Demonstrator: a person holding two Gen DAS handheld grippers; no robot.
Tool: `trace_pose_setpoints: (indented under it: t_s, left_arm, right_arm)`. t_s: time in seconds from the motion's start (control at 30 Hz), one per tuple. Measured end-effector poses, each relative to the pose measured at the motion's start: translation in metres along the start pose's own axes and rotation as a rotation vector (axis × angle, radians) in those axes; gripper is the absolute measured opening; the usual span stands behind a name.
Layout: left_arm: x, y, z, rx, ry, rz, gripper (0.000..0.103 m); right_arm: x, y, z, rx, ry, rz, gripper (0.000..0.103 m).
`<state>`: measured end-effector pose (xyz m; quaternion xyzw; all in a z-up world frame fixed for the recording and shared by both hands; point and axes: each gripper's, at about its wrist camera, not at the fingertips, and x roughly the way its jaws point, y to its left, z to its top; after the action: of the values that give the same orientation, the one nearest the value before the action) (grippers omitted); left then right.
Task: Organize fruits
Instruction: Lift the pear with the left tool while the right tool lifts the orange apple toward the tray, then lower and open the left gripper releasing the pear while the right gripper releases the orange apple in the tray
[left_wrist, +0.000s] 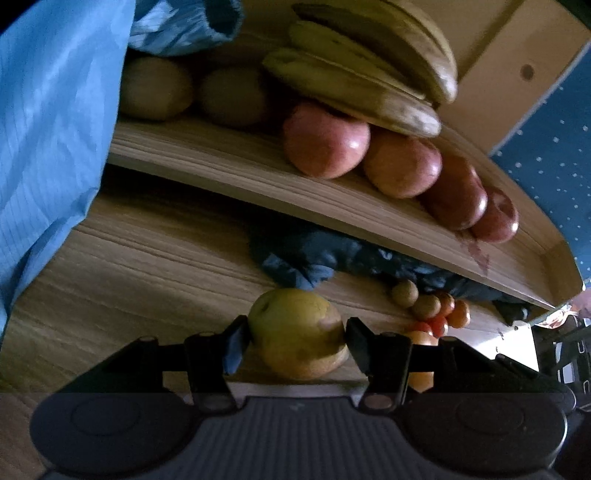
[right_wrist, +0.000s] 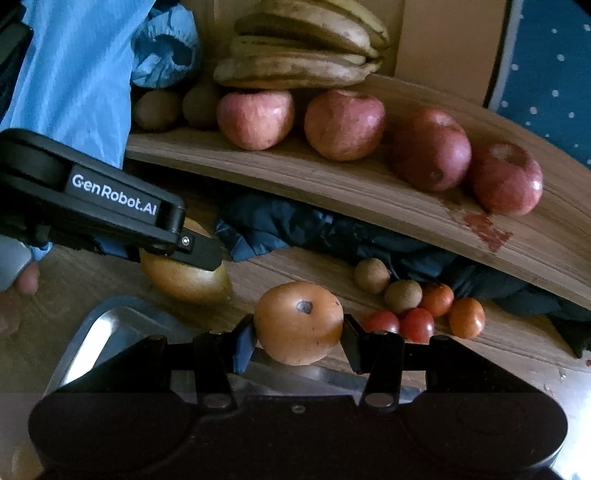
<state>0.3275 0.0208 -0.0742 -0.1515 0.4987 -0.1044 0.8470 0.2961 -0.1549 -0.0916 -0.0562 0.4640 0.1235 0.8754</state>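
Note:
My left gripper (left_wrist: 297, 334) is shut on a yellow-green pear (left_wrist: 299, 332) and holds it over the lower wooden surface; it also shows in the right wrist view (right_wrist: 177, 254), the pear (right_wrist: 188, 280) partly hidden under its finger. My right gripper (right_wrist: 299, 328) is shut on an orange persimmon-like fruit (right_wrist: 299, 323) above a metal tray (right_wrist: 110, 328). On the upper shelf (right_wrist: 332, 184) lie several red apples (right_wrist: 343, 123), bananas (right_wrist: 299, 55) on top of them, and kiwis (right_wrist: 159, 109) at the left.
Small kiwis (right_wrist: 402, 295), cherry tomatoes (right_wrist: 417, 325) and small oranges (right_wrist: 466, 317) lie on the lower surface at the right. Dark blue cloth (right_wrist: 295, 225) is bunched under the shelf. A light blue sleeve (right_wrist: 74, 74) fills the left. A red stain (right_wrist: 487, 229) marks the shelf.

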Motion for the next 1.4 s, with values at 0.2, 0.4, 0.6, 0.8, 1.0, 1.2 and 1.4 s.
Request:
trace_pose_setpoints:
  t_s: [0.2, 0.4, 0.6, 0.8, 1.0, 1.2, 1.4]
  left_arm:
    - [-0.011, -0.013, -0.011, 0.016, -0.006, -0.02, 0.061]
    - [-0.025, -0.028, -0.029, 0.039, -0.004, -0.035, 0.061]
    - [-0.035, -0.032, -0.049, 0.048, 0.008, -0.035, 0.061]
    - [-0.045, -0.032, -0.068, 0.034, 0.02, -0.021, 0.061]
    - [-0.052, -0.034, -0.088, 0.033, 0.034, -0.011, 0.061]
    - [-0.057, -0.037, -0.103, 0.028, 0.04, -0.004, 0.061]
    - [-0.062, -0.038, -0.11, 0.008, 0.032, 0.009, 0.061]
  right_arm:
    - [-0.016, -0.004, -0.008, 0.002, -0.012, -0.004, 0.05]
    - [-0.035, -0.007, -0.02, -0.003, -0.015, -0.008, 0.05]
    - [-0.054, -0.012, -0.038, -0.005, -0.006, -0.007, 0.05]
    - [-0.069, -0.015, -0.057, -0.009, 0.007, -0.002, 0.05]
    - [-0.082, -0.015, -0.077, -0.021, 0.02, 0.013, 0.051]
    - [-0.091, -0.018, -0.095, -0.023, 0.041, 0.016, 0.051]
    - [-0.096, -0.019, -0.11, -0.039, 0.059, 0.028, 0.051]
